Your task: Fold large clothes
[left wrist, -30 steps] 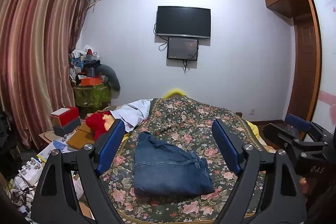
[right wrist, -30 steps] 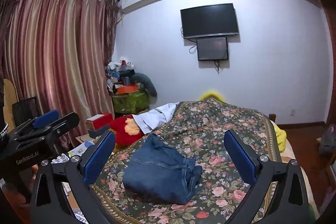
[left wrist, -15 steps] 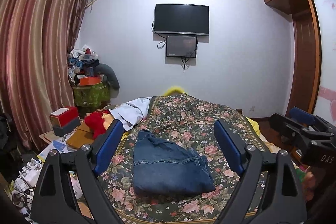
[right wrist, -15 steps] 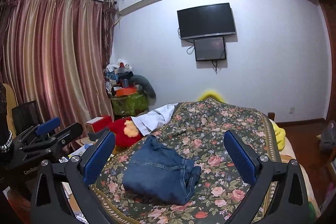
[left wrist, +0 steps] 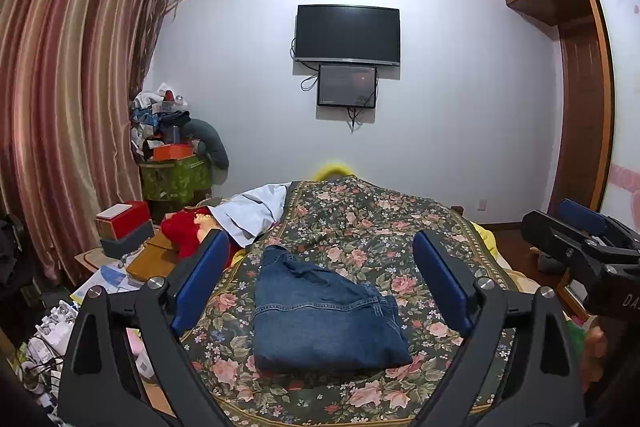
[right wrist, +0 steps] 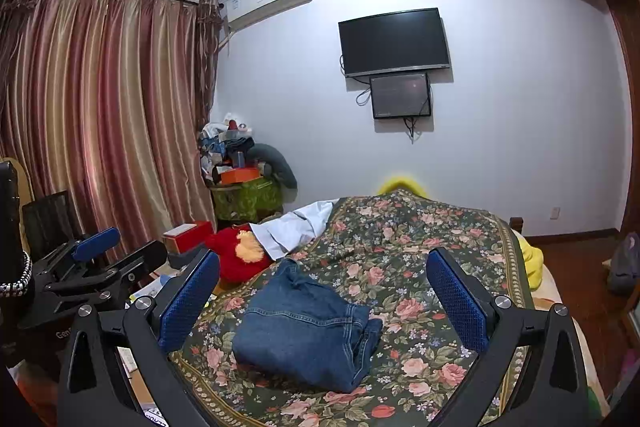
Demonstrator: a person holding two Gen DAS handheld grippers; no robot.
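Observation:
A pair of blue jeans [left wrist: 324,319] lies folded into a thick rectangle on the floral bedspread [left wrist: 384,227]; it also shows in the right wrist view [right wrist: 308,335]. My left gripper [left wrist: 324,279] is open and empty, held above and short of the jeans. My right gripper [right wrist: 324,299] is open and empty too, held back over the near edge of the bed. Each gripper appears in the other's view, the right one at the right edge [left wrist: 580,239] and the left one at the left edge [right wrist: 92,267].
A red plush toy [right wrist: 240,255] and a white garment [right wrist: 296,227] lie at the bed's left side. A cluttered low table with a red box [left wrist: 124,223] stands left of the bed. A yellow cloth [right wrist: 532,263] hangs off the right side. Curtains [left wrist: 68,107] line the left wall.
Both grippers have tilted up and drawn back slightly, so the jeans sit a little lower in view. The jeans have not moved. Both grippers stay open.

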